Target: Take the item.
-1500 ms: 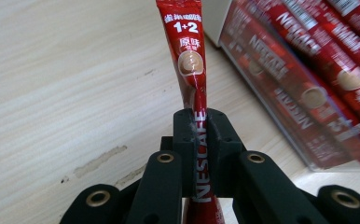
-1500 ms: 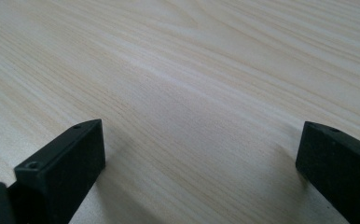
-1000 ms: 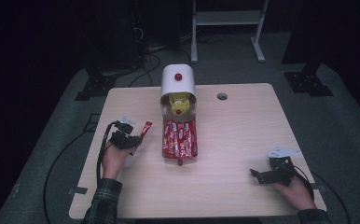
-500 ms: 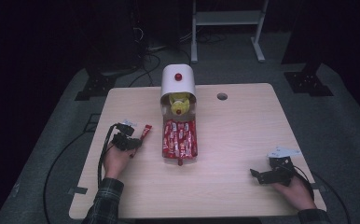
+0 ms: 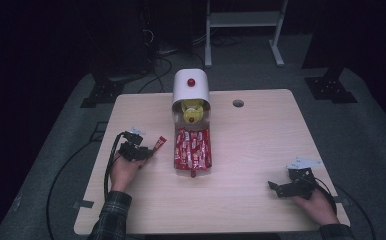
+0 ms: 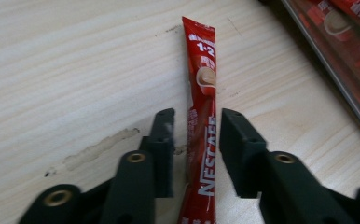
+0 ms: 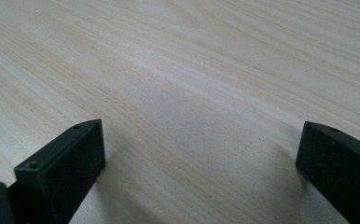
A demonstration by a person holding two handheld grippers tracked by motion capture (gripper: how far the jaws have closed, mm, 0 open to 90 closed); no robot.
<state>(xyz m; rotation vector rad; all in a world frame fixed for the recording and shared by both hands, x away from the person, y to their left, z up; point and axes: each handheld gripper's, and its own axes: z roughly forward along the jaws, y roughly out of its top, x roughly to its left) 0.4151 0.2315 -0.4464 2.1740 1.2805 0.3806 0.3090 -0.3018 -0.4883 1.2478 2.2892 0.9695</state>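
Black fingers (image 6: 162, 149) of the left gripper (image 6: 192, 140) straddle a red coffee stick (image 6: 201, 126) lying flat on the wooden table (image 5: 261, 150), a narrow gap showing on either side, so the jaws stand slightly apart and do not pinch it. The left gripper view shows the white lettering on the stick and a dark scuff on the wood beside it; the high view places that gripper (image 5: 143, 150) near the table's left edge, with the stick (image 5: 159, 144) pointing up and toward the tray. The right gripper (image 5: 281, 189) rests near the front right corner in a person's hand (image 5: 318, 205), and the right gripper view shows its jaws spread wide over bare wood, holding nothing. From above, a clear tray (image 5: 176, 160) of red sticks (image 5: 193, 147) lies at the table's middle, running out from under a white dispenser (image 5: 191, 87) with a red knob at the back edge. A round cable hole (image 5: 238, 103) sits to the dispenser's right. A metal stand (image 5: 243, 20) rises from the dark floor behind the table.
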